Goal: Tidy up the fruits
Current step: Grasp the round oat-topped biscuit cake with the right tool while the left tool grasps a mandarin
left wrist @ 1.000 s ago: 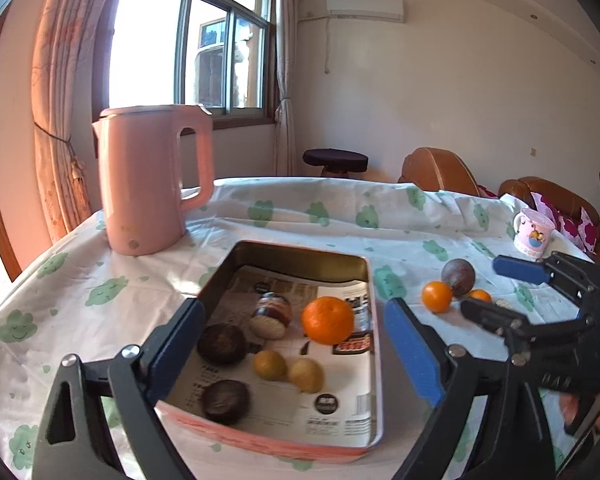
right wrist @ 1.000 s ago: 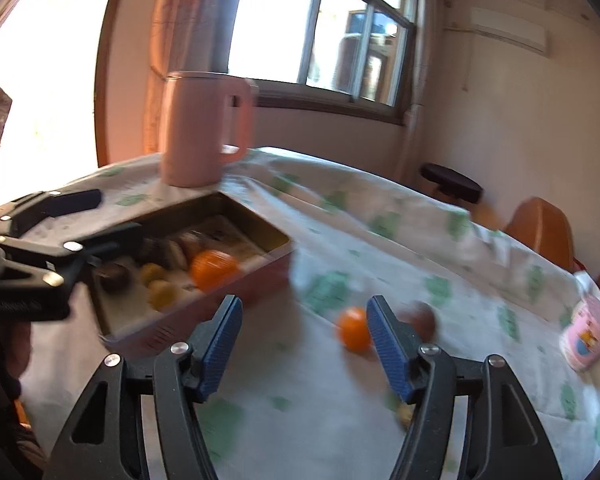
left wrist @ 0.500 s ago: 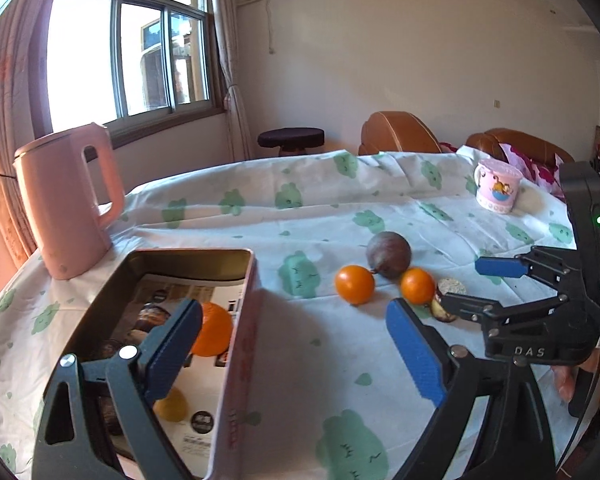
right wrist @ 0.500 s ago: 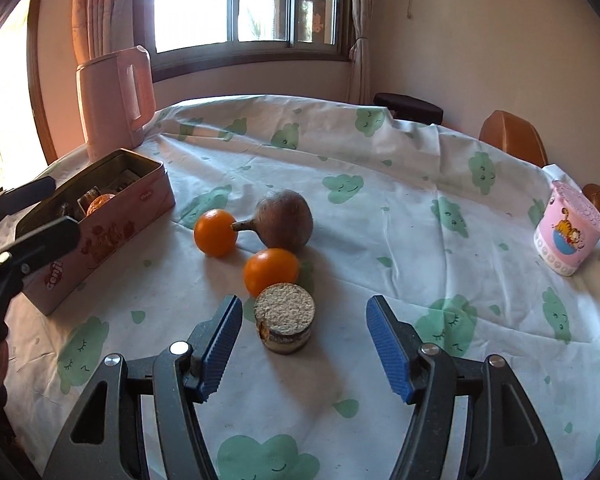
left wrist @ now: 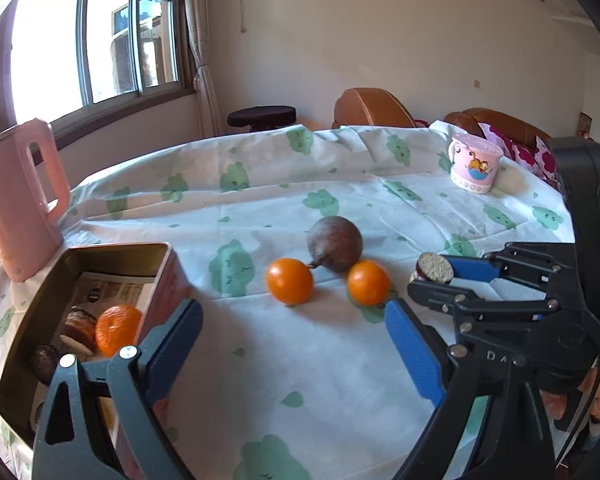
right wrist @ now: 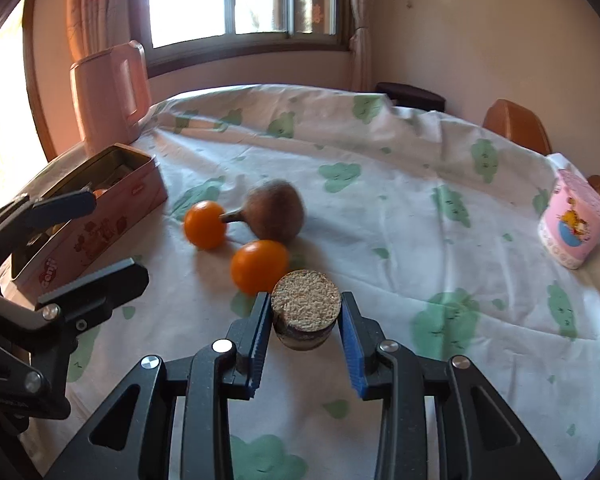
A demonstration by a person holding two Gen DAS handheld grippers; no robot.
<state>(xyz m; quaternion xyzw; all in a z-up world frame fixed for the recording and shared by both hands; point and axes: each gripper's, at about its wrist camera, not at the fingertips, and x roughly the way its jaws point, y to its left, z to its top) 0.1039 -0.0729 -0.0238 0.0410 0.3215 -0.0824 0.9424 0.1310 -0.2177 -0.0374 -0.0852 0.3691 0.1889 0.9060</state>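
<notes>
My right gripper (right wrist: 304, 316) is shut on a small round cake with a crumb top (right wrist: 305, 305), held just above the cloth; it also shows in the left wrist view (left wrist: 434, 269). Two small oranges (right wrist: 205, 224) (right wrist: 259, 266) and a brown round fruit with a stem (right wrist: 277, 210) lie just beyond it. They also show in the left wrist view (left wrist: 289, 281) (left wrist: 368, 282) (left wrist: 334, 243). My left gripper (left wrist: 292, 344) is open and empty, near the pink tin (left wrist: 168, 264), which holds an orange (left wrist: 118, 328) and several dark cakes.
A pink kettle (right wrist: 108, 92) stands behind the tin (right wrist: 100, 216) at the left. A pink cartoon cup (right wrist: 572, 224) stands at the far right of the cloud-print tablecloth (right wrist: 380, 168). Chairs and a stool stand beyond the table.
My right gripper has closed on the crumb-topped cake, which sat free between its open jaws before. The left gripper has swung right from above the tin toward the loose fruits.
</notes>
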